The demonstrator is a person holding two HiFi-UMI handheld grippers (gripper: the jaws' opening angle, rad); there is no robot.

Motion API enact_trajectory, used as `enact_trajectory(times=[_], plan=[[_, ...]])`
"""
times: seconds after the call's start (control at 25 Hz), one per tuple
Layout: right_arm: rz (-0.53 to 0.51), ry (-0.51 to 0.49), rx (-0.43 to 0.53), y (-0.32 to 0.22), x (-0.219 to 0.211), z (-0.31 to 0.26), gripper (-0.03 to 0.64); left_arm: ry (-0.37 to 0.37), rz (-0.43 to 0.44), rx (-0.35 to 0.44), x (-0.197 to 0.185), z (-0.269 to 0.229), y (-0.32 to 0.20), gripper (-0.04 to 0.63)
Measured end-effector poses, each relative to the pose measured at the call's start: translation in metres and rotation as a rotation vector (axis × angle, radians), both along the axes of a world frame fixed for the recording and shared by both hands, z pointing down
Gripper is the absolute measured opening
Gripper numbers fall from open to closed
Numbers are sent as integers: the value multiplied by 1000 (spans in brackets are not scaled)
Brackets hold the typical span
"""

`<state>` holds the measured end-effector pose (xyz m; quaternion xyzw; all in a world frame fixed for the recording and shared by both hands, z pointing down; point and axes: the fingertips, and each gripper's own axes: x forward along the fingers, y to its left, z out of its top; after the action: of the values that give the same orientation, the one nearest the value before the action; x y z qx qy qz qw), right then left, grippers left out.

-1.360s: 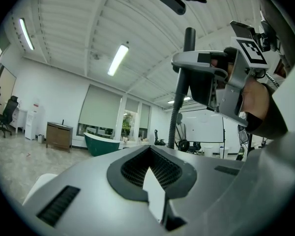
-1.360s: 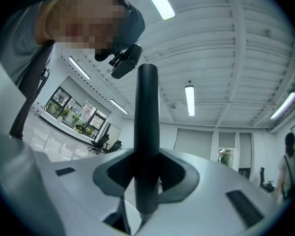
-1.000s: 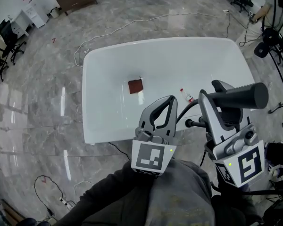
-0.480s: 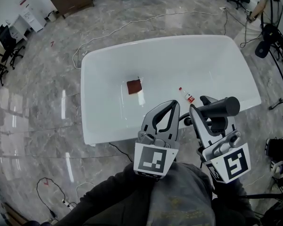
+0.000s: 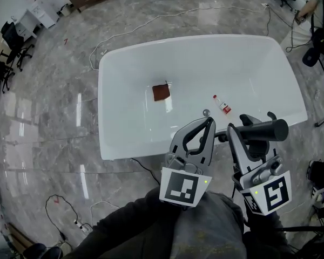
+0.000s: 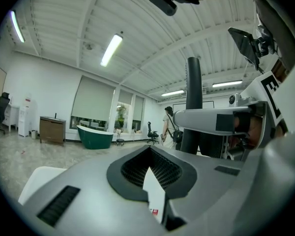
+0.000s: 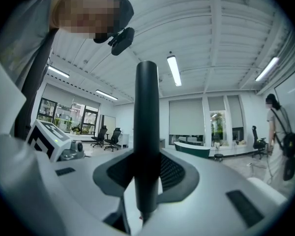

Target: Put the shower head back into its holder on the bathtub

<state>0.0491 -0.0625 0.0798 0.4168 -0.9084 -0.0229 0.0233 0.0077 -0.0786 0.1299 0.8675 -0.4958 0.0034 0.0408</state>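
right gripper [image 5: 242, 129]: jaws clamped on the shower head [image 5: 264, 130], a dark round handle held crosswise between the pads. most of its length sticks out on the side away from the left gripper. in the right gripper view [image 7: 146, 154] the shower head [image 7: 147, 107] runs straight up through the ribbed pads, which press on it from both sides.

left gripper [image 5: 207, 123]: jaws pressed together at the tips, with nothing between them. in the left gripper view [image 6: 148, 149] only a sliver of white tub shows through the loop of the pads. it sits just beside the right gripper [image 6: 221, 122], and the shower head [image 6: 193, 97] stands up beyond it.

white bathtub [image 5: 124, 85]: ahead of and below both grippers. in the head view both sets of tips sit over its near rim. a dark fitting [image 5: 222, 137] shows between the two grippers at that rim; we cannot tell whether it is the holder.

inside the tub, a brown square [image 5: 161, 92] lies ahead of and to the left of the left gripper. a small bottle [image 5: 222, 105] lies just ahead of the gap between the two grippers.
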Motion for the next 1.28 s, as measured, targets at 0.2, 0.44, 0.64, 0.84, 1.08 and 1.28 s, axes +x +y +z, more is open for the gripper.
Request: enact_trajectory(times=[0.2,0.44,0.64,0.84,1.08,1.28], plan=[[2,-13,-35,-1,-6,17,126,-17,21,-18,1,14,1,3],[35,-8,-69,-11,1,35,126,-41,31,-42,-1,29,-6,3],[58,-16,-88,-17,4,53,126,-32,36,-53,0,45,-15,3],[63,-33,-109,-28,2,69,126,-25,35,-88,0,60,-23,3],[74,-60,-132,-35,5,94,126,-21,17,-132,-8,86,-32,3],[65,-45,-132,-33,2,119,126,-24,20,-155,-9,110,-33,3]])
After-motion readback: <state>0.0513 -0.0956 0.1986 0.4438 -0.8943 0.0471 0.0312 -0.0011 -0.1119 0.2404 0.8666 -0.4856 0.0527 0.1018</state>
